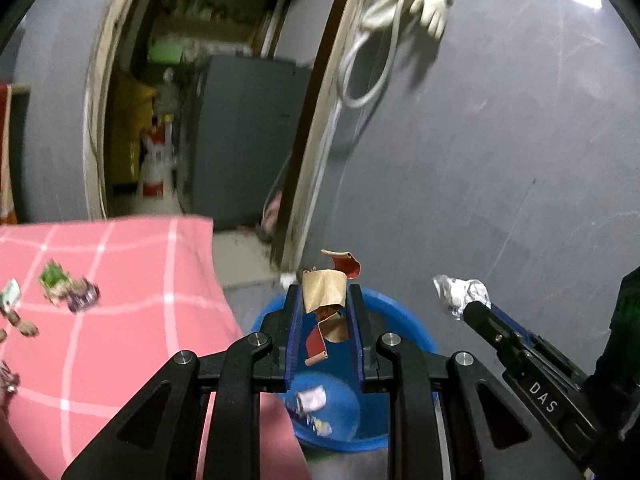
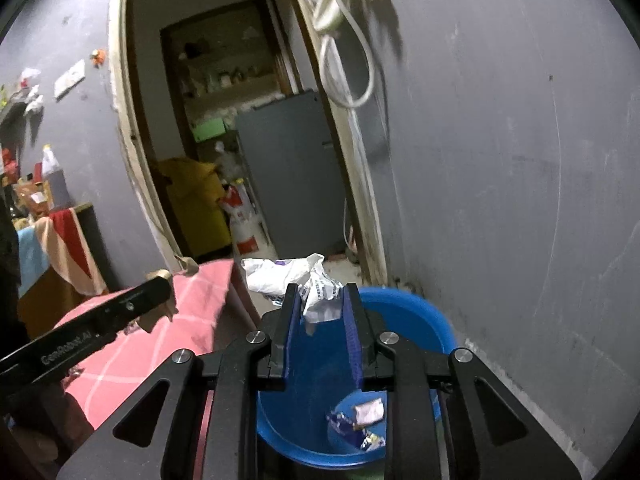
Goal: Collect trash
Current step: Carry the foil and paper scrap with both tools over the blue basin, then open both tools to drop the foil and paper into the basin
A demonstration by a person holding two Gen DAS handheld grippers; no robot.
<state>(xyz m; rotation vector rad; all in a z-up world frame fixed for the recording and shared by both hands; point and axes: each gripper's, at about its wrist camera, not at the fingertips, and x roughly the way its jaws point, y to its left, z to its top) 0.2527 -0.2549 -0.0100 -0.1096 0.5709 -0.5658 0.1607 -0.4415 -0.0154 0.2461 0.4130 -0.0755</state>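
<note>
- Left wrist view, starting left of the blue basin (image 1: 404, 312): a pink checked cloth (image 1: 120, 300) covers a table, and small wrappers (image 1: 68, 290) lie scattered on it, blurred.
- Behind the cloth, further from the basin, an open doorway shows a grey cabinet (image 1: 248, 136).
- Directly above the basin, the left gripper (image 1: 323, 304) has its jaws pinching a brown and red torn wrapper (image 1: 326, 292), which sticks up past the fingertips and hangs down between them.
- Inside the basin, on its floor, lie a few small packets (image 1: 312, 400).
- Right of the basin, the right gripper (image 1: 464, 308) pinches a crumpled silver-white wrapper (image 1: 460, 292) in front of the grey wall (image 1: 500, 140).
- High above the basin, a white cable (image 1: 400, 12) hangs on the wall.
- Right wrist view, left of the basin (image 2: 408, 312): the left gripper (image 2: 168, 280) reaches over the pink cloth (image 2: 188, 320), brown paper at its tip.
- Above the basin's left rim, the right gripper (image 2: 322, 300) has its jaws closed on the crumpled white wrapper (image 2: 316, 292), which bunches out past the fingertips.
- On the basin's floor lie packets (image 2: 364, 416).
</note>
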